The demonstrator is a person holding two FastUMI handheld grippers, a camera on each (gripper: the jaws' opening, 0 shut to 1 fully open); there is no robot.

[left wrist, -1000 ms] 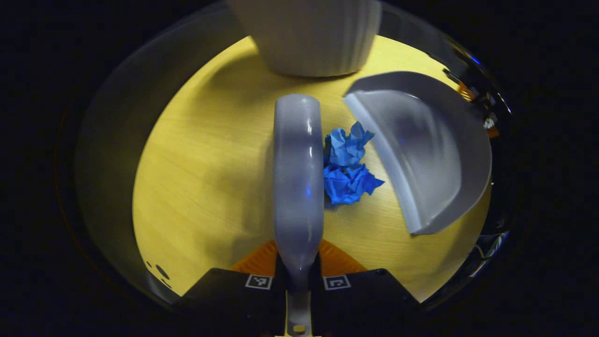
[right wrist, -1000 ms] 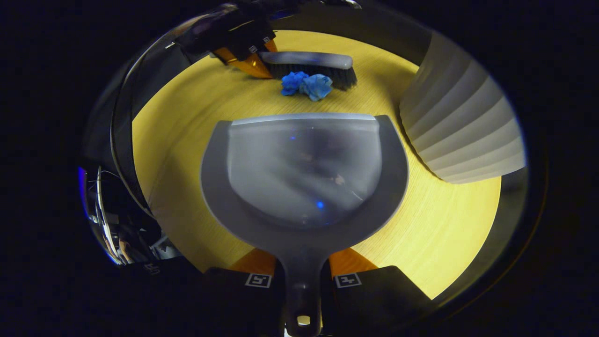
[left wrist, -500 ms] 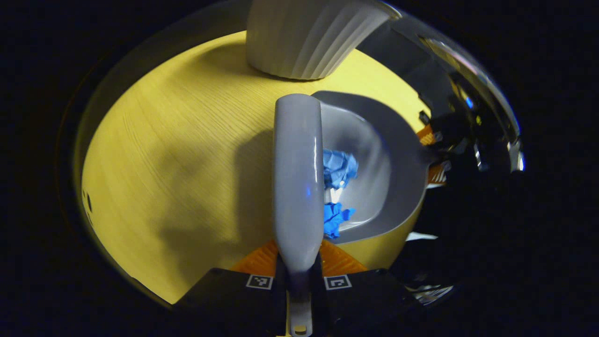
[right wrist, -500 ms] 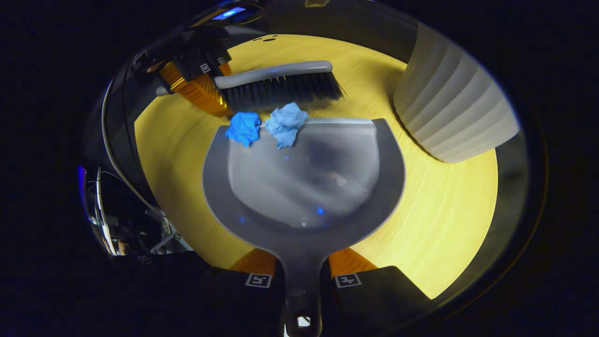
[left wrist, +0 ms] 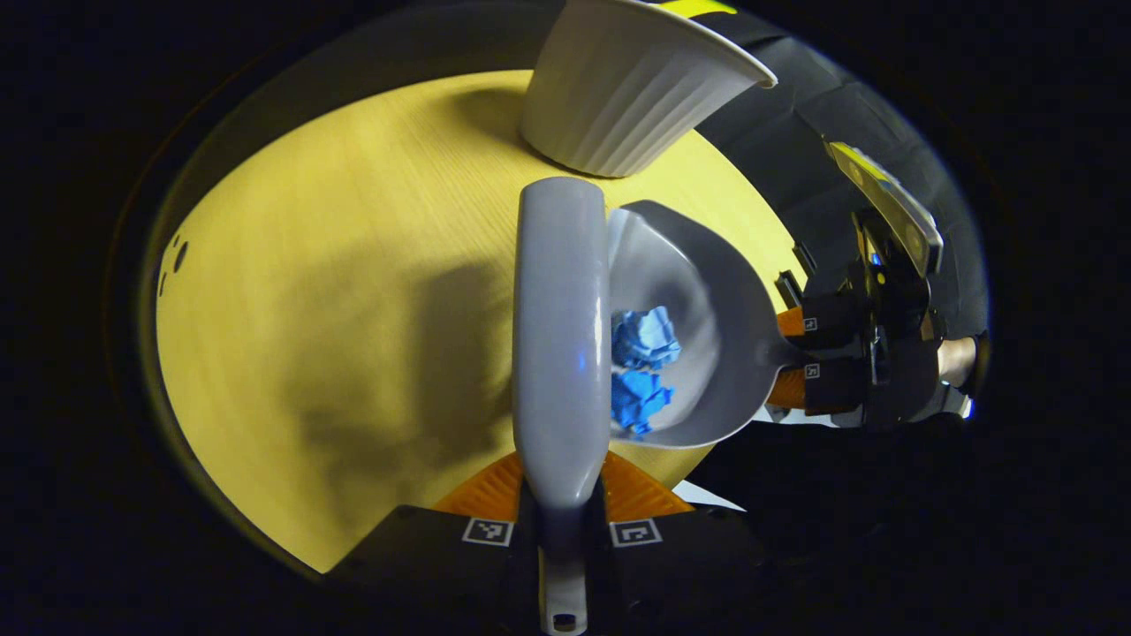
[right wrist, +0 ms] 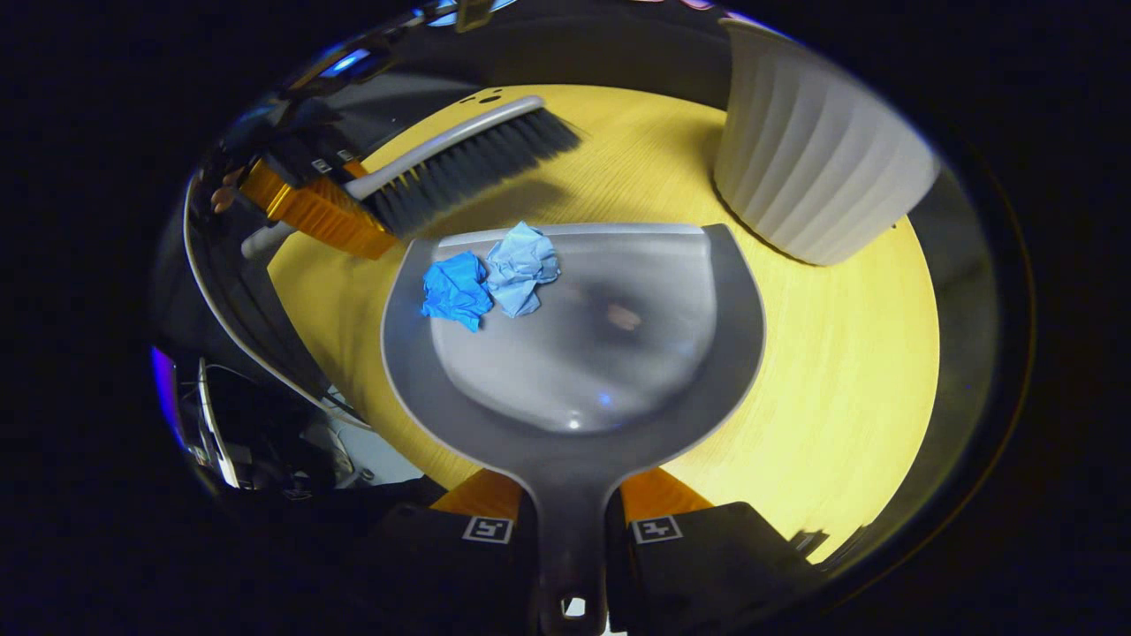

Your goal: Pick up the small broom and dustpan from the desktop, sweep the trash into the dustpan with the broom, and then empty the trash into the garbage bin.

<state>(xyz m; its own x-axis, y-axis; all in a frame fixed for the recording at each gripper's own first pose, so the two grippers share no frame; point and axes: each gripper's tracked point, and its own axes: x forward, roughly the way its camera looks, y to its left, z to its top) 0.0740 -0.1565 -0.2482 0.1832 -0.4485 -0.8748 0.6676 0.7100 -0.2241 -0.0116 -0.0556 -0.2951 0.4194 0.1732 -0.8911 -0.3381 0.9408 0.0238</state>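
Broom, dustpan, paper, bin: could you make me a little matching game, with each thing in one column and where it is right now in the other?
Things:
1. broom
2. dustpan
3. paper balls
4. bin

Places:
A. lying inside the pan, near its front lip
B. standing on the yellow table, beyond the pan
C. handle clamped in the right gripper
D. handle clamped in the left gripper, bristles just past the pan's lip

Pairs: 1-D, 2-C, 3-A, 4-B

Yellow wooden tabletop point(right wrist: 839, 353), small dark holes point(left wrist: 172, 262)
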